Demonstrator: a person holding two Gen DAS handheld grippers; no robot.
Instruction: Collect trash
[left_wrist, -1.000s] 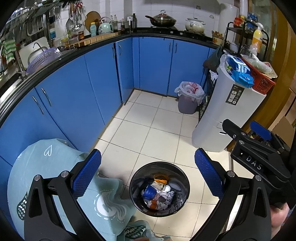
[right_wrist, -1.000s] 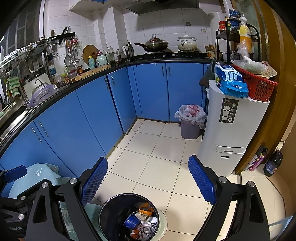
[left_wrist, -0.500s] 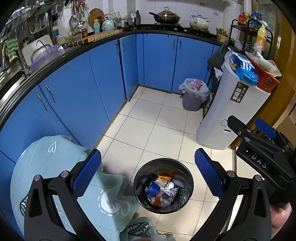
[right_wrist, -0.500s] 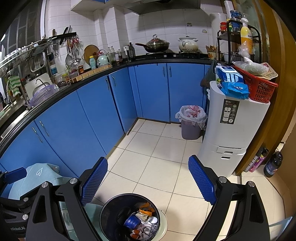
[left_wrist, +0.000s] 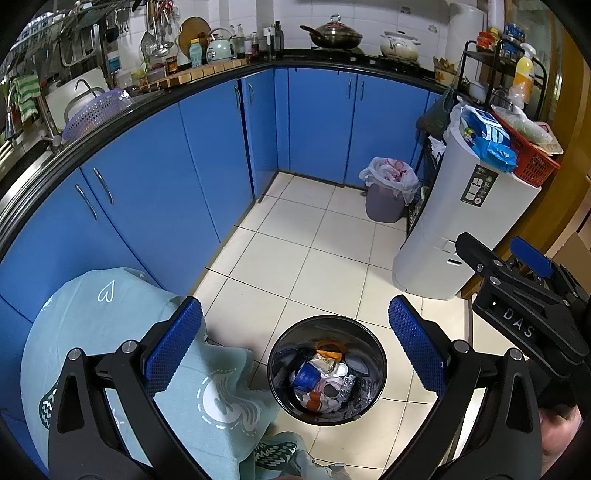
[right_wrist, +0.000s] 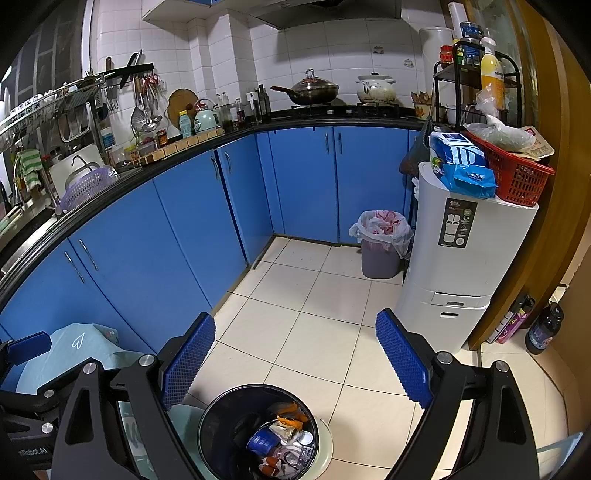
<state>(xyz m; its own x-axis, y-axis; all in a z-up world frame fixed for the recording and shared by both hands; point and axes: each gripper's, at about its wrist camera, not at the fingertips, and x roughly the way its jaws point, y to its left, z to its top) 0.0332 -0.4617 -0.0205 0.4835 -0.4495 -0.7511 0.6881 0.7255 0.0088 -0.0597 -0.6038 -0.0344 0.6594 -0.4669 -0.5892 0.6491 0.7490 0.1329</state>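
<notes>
A round black trash bin (left_wrist: 376, 363) stands on the tiled floor below both grippers, filled with mixed trash (left_wrist: 323, 380): a blue cup, wrappers, lids. It also shows in the right wrist view (right_wrist: 221, 417) at the bottom. My left gripper (left_wrist: 295, 347) is open and empty, held above the bin. My right gripper (right_wrist: 295, 363) is open and empty, also above the bin; its body shows at the right of the left wrist view (left_wrist: 524, 295).
A table under a light teal cloth (left_wrist: 110, 332) is at the lower left. Blue cabinets (left_wrist: 184, 166) line the left and back. A white appliance (right_wrist: 461, 258) with a red basket stands right. A small lined bin (right_wrist: 380, 243) sits by it. Bottles (right_wrist: 543, 328) stand at the doorway.
The left gripper has risen and tilted a little, so the bin sits lower and slightly right in its view. The right gripper has barely moved. Both stay open.
</notes>
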